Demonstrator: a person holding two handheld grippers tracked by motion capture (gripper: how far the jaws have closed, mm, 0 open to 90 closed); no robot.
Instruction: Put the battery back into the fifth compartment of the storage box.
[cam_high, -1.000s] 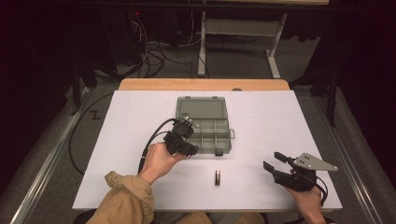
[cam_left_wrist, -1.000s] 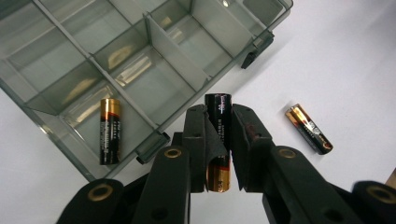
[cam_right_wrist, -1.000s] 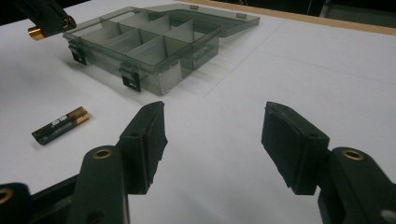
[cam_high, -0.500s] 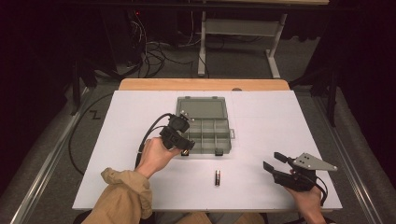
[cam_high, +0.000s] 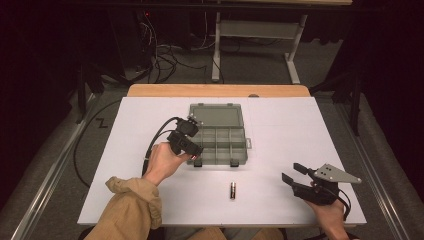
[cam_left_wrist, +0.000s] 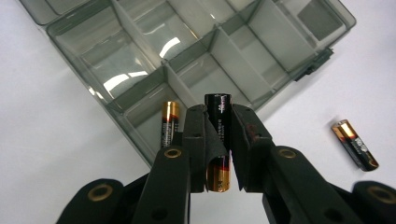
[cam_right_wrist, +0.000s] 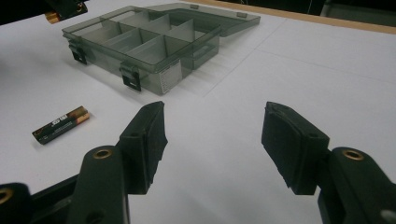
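Dark room; grey floor (cam_high: 260, 75), tangled cables (cam_high: 165, 55), white metal stand (cam_high: 257, 37) behind white table (cam_high: 300, 130).

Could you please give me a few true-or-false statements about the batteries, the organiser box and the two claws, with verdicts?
1. The left claw is shut on a battery. True.
2. The organiser box has its lid closed. False: the lid lies open.
3. One battery in the box already lies in a compartment. True.
4. The right claw grips the loose battery. False: it is open, and that battery lies on the table.
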